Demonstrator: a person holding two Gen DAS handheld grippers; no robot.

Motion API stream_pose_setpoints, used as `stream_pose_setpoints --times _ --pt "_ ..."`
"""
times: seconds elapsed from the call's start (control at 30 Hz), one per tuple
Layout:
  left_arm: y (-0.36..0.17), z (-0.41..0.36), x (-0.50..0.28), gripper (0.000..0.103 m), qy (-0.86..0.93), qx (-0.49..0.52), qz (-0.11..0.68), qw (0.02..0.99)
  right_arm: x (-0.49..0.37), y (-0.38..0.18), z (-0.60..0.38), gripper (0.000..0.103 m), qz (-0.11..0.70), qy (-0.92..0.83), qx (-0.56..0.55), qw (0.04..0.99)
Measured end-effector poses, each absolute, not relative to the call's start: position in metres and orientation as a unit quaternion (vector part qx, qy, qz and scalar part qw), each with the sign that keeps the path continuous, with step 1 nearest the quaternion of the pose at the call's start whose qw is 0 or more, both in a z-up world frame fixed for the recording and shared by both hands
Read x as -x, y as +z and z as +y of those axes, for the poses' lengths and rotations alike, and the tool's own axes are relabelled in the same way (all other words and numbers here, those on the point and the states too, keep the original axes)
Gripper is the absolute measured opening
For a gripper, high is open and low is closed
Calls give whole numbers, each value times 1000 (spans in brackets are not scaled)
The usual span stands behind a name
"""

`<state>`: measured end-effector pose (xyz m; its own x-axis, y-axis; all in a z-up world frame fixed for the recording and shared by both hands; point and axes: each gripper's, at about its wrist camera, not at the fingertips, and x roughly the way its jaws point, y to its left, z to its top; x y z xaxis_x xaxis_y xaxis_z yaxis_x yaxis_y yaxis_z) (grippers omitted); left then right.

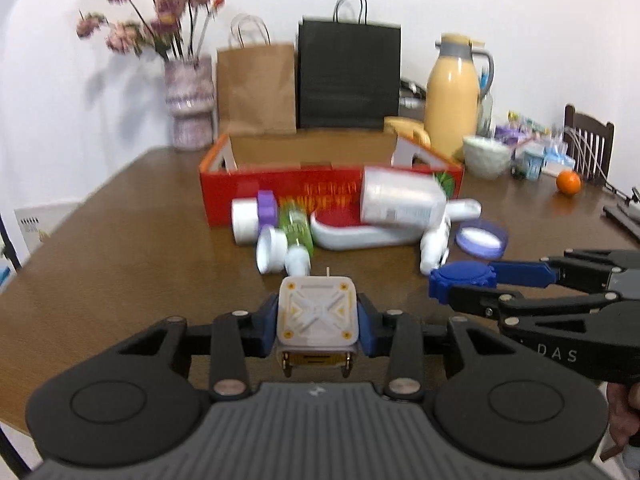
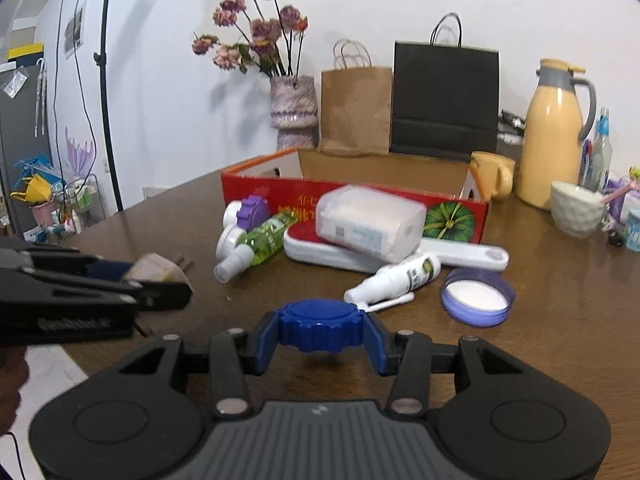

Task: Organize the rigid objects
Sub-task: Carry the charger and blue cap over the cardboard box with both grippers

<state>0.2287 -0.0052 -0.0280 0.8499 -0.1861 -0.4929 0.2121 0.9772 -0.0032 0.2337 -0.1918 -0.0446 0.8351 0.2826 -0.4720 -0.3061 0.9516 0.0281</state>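
Note:
My left gripper [image 1: 316, 316] is shut on a white square plug adapter [image 1: 316, 312] with yellow marks, held above the table's front. My right gripper [image 2: 322, 326] is shut on a dark blue ribbed lid [image 2: 322, 324]; it also shows in the left wrist view [image 1: 462, 280]. Behind them lies a pile: a green spray bottle [image 2: 260, 240], a purple cap [image 2: 252, 210], a white spray bottle [image 2: 396, 276], a clear plastic box [image 2: 368, 220] on a white tray [image 2: 320, 256], and a purple lid [image 2: 478, 296]. An open red cardboard box [image 2: 456, 216] stands behind the pile.
A flower vase [image 2: 294, 112], a brown bag [image 2: 356, 108], a black bag [image 2: 444, 100], a yellow thermos [image 2: 554, 140], a yellow mug [image 2: 492, 174] and a white bowl [image 2: 576, 208] stand along the back. An orange [image 1: 568, 182] lies at right.

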Motion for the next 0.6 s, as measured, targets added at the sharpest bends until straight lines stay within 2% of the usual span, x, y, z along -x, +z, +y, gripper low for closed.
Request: stream_pose_setpoints --times 0.37,0.6 --pt "25 3 -193 39 -86 -26 169 981 -213 -18 -206 45 199 153 33 967" --pt "55 23 -194 39 -110 23 165 980 -206 19 -212 45 173 175 25 969"
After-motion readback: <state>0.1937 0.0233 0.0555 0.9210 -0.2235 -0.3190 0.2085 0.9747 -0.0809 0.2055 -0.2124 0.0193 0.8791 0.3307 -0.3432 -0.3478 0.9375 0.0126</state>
